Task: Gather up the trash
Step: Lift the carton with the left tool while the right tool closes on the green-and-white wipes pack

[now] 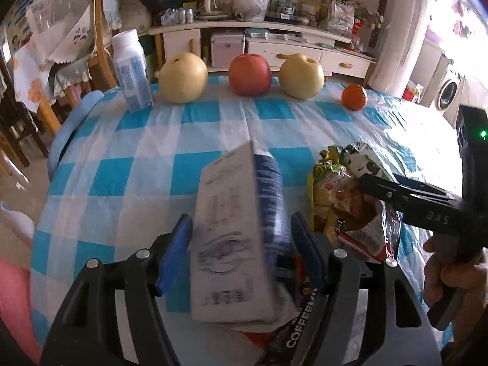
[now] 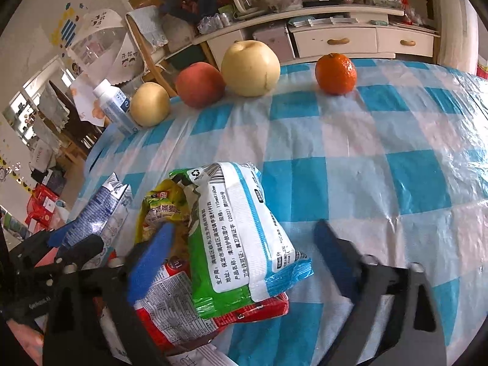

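My left gripper (image 1: 241, 228) is shut on a white and blue carton (image 1: 235, 244), held above a coffee-mix wrapper (image 1: 300, 332) near the table's front edge. The carton also shows in the right wrist view (image 2: 100, 216), with the left gripper (image 2: 65, 241) on it. A pile of snack wrappers (image 1: 344, 201) lies just to the right. In the right wrist view my right gripper (image 2: 244, 235) is open around this pile, over a green and white wet-wipe pack (image 2: 241, 235) and a red wrapper (image 2: 170, 299). Its fingers are apart and not pressing the pile.
On the blue checked tablecloth (image 2: 381, 167), along the far edge, stand a white bottle (image 1: 131, 70), two yellow pears (image 1: 183, 77) (image 1: 302, 74), a red apple (image 1: 250, 74) and a tangerine (image 1: 353, 96). Chairs (image 1: 100, 36) and a cluttered cabinet (image 1: 259, 33) lie beyond.
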Demonstrator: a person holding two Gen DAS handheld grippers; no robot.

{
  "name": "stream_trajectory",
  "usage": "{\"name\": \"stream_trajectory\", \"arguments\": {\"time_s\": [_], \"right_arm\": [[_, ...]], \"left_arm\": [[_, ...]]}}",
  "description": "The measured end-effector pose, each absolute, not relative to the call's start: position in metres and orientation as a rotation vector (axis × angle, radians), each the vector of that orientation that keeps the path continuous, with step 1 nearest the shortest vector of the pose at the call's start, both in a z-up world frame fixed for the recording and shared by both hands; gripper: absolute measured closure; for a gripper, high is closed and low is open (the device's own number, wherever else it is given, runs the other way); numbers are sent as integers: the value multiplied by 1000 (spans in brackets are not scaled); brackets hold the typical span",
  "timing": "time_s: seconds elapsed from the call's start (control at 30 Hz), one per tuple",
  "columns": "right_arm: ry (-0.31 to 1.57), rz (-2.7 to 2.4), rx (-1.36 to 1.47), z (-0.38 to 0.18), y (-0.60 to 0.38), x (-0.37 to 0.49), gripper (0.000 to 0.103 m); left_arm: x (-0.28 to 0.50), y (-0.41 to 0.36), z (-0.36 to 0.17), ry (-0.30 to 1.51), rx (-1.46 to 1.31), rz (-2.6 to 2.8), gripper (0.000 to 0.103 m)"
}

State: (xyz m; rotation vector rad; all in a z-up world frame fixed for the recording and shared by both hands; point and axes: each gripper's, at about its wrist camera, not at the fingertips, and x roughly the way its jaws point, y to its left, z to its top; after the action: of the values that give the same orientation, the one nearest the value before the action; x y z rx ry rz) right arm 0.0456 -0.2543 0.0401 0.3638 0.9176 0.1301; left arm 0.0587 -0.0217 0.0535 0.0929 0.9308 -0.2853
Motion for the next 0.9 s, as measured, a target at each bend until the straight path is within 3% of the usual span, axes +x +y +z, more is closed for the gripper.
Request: {"name": "stream_trajectory", "arguments": {"time_s": [0.3,0.67,0.73,0.77,0.9], "right_arm": [[915,116,362,40,-259,46,23],[912,124,341,39,-253,48,18],[913,125,338,39,-252,47,18],[913,125,336,39,-252,47,18],[912,121,335,40,-252,45,30]], "left_arm": [[67,-12,49,952,45,-316,19],[59,-40,43,940,128,-406,19],[57,-47,36,943,189,-393,25],[56,-48,34,943,205,-387,39],[55,-51,31,927,247,-372,39]]}}
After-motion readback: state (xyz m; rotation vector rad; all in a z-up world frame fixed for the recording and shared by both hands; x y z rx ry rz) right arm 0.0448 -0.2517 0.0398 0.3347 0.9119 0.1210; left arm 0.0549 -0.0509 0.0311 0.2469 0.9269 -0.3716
